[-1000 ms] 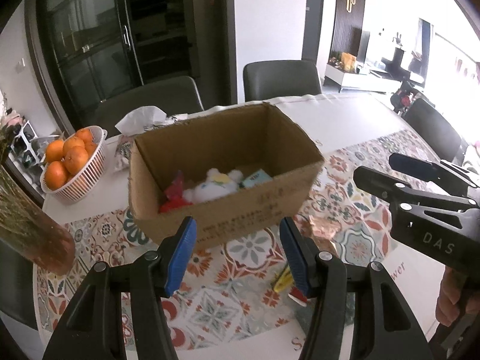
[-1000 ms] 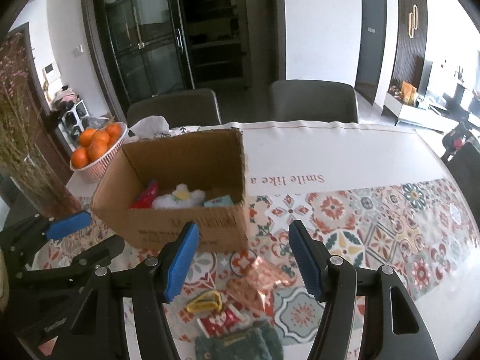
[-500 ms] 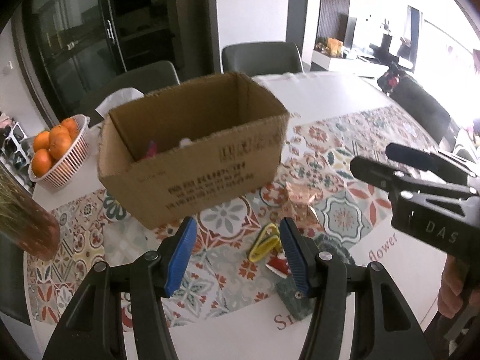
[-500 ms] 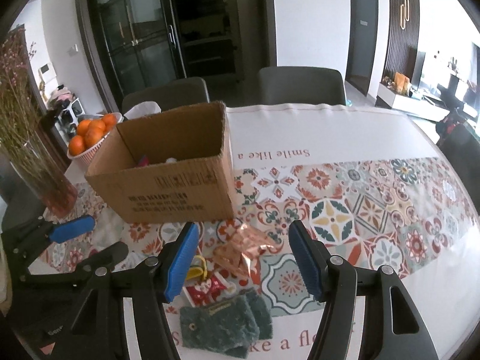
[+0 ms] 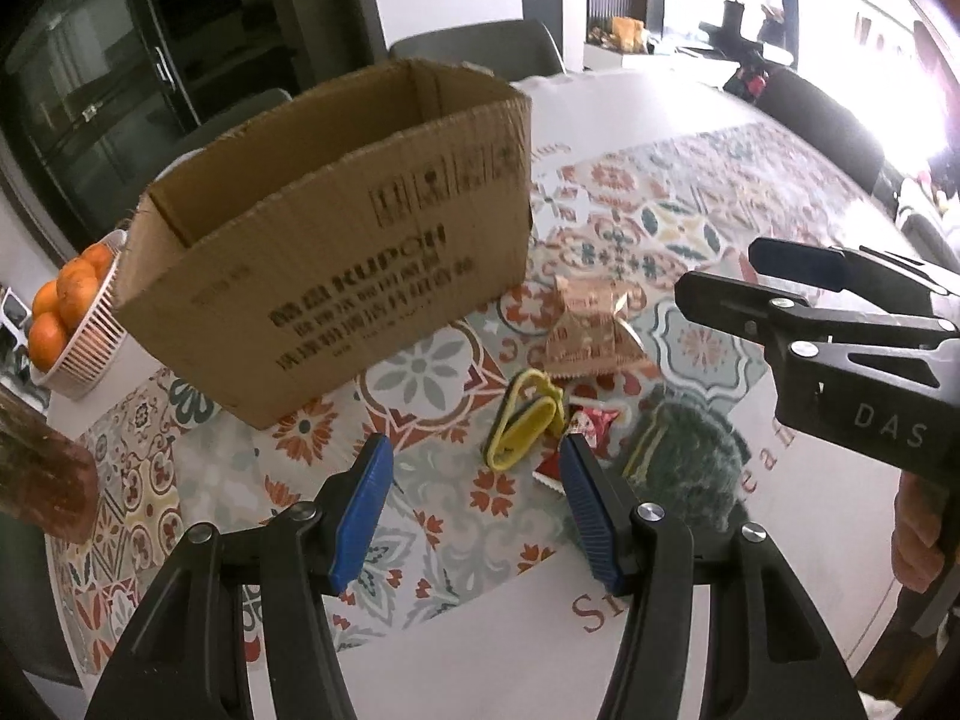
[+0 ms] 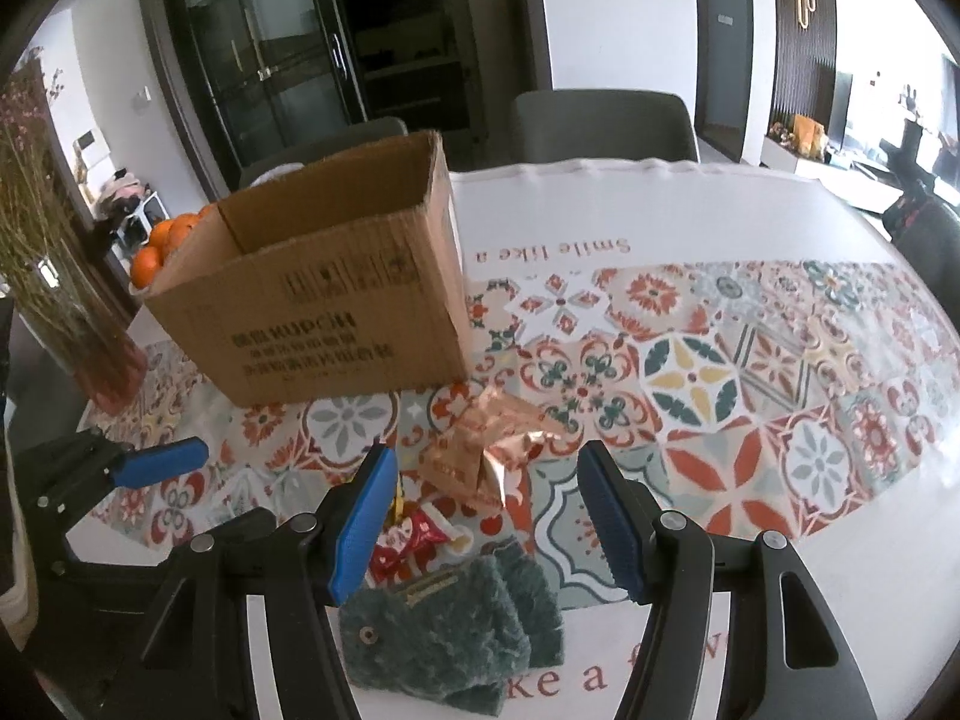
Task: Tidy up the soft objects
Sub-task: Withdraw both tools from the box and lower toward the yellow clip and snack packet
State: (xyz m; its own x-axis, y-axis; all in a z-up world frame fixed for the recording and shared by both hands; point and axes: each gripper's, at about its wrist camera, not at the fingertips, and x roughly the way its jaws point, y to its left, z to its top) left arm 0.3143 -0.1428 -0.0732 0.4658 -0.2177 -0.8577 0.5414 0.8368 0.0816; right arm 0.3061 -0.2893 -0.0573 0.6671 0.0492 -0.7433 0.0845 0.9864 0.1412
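Big patterned table [image 6: 780,360] with an open cardboard box [image 5: 336,252] sitting on it. In front of the box there's a little pile: fuzzy green pouch [image 6: 450,630], crinkly copper packet [image 6: 480,450], red packet [image 6: 414,540] and yellow strap [image 5: 528,420]. Left gripper [image 5: 474,510] and right gripper [image 6: 486,522] both hang over the pile, jaws apart, nothing in them.
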